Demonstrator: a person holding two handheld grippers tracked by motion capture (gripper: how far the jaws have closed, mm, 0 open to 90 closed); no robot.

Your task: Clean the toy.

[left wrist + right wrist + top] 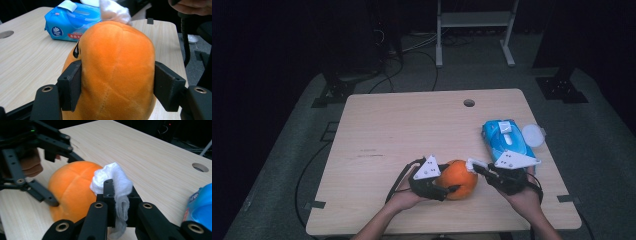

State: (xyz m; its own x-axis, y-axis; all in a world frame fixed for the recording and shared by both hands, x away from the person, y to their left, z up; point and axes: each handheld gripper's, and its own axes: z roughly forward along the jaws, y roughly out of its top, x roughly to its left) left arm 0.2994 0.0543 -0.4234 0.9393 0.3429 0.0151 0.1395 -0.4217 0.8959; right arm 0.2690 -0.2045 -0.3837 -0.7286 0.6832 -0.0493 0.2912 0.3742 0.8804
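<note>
The orange plush toy [458, 179] sits on the counter [402, 130] near its front edge, between the two tools. The left tool [117, 87] has its jaws partly closed on the toy's sides, the pads pressing against the fabric in the left gripper view. The right tool [120, 200] is clamped nearly shut on a folded white wipe [115, 182], whose bunched end touches the top of the toy.

The toy looks soft and light, a stuffed fabric body with stitched seams; I judge it will give under pressure and not slip, so a hold across its widest middle, as the left tool has it, should steady it well. The wipe is limp and thin, best pinched at its fold so a loose end is free to rub.

Farther out, to the right, a blue wipe packet [506, 139] lies flat, and a round white lid [532, 135] rests just beside it.

Count: one plush toy, one wipe in the tool, one packet, one lid, two tools.
</note>
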